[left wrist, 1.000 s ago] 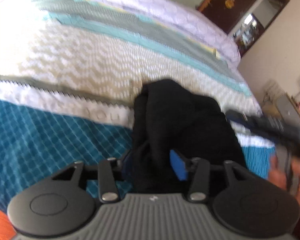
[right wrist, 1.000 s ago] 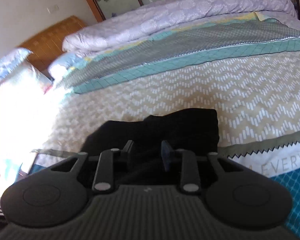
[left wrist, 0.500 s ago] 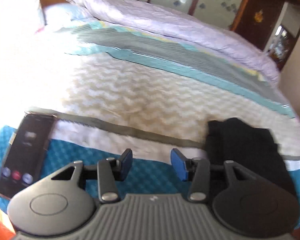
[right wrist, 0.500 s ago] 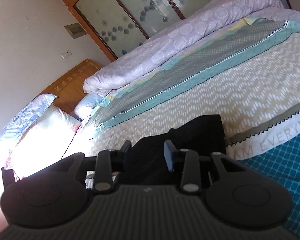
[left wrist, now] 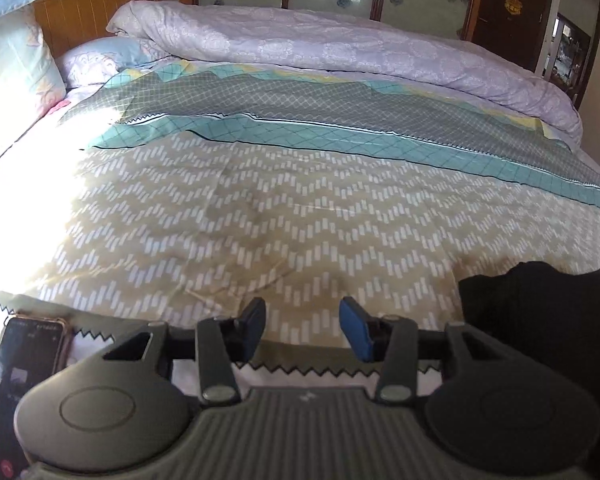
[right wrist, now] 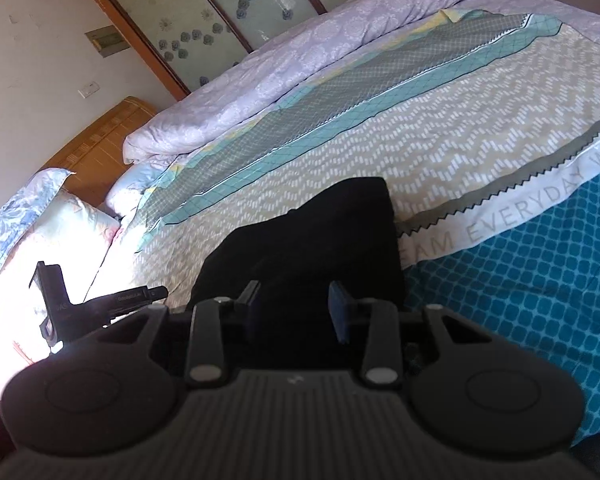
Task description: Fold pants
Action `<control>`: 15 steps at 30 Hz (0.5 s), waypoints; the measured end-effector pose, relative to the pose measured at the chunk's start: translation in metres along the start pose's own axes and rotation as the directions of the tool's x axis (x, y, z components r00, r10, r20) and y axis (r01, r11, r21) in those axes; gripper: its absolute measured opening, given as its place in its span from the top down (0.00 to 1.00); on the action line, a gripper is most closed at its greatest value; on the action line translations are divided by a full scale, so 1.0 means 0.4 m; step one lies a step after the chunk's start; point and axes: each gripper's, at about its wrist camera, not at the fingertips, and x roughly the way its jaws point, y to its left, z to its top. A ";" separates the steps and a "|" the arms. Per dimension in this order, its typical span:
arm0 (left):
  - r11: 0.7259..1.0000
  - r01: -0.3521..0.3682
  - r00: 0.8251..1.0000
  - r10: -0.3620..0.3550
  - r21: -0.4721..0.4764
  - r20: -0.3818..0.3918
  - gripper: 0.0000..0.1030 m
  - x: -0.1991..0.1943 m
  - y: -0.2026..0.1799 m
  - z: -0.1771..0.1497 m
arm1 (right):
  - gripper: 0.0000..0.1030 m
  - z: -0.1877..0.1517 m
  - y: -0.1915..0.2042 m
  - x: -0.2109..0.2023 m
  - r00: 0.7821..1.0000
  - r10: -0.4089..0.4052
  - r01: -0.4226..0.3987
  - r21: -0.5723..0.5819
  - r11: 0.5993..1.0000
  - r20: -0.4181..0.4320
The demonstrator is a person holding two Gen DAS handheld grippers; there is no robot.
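The black pants (right wrist: pixel 320 236) lie folded in a compact bundle on the patterned bedspread (right wrist: pixel 440 128). In the left wrist view the pants (left wrist: pixel 540 312) sit at the lower right, off to the right of my left gripper (left wrist: pixel 303 326), which is open and empty over the bedspread (left wrist: pixel 260 216). My right gripper (right wrist: pixel 296 308) is open and empty, just above the near edge of the pants. Its fingers straddle the black cloth without gripping it.
A phone (left wrist: pixel 16 380) with a lit screen lies on the bed at the lower left. A rolled lilac duvet (left wrist: pixel 340 44) lies along the bed's far side, with pillows (left wrist: pixel 12 48) and a wooden headboard (left wrist: pixel 96 8) at the left. The other gripper's handle (right wrist: pixel 88 304) shows left.
My left gripper let go of the pants and swung left, leaving them at its right. My right gripper opened wider and tilted, staying over the pants.
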 end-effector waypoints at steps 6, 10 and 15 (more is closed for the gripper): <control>0.999 -0.002 0.999 0.004 0.034 -0.052 0.58 0.001 -0.048 -0.045 | 0.59 0.016 -0.075 -0.010 0.998 -0.060 0.059 0.055 0.997 0.019; 1.000 0.022 0.993 -0.024 -0.011 -0.114 0.56 -0.005 -0.041 -0.063 | 0.57 0.016 -0.100 -0.004 0.999 -0.045 0.044 0.077 0.996 0.019; 0.999 0.040 0.995 -0.037 0.032 -0.088 0.39 -0.054 -0.065 -0.074 | 0.40 0.044 -0.147 0.013 1.000 -0.020 0.019 0.120 0.993 0.005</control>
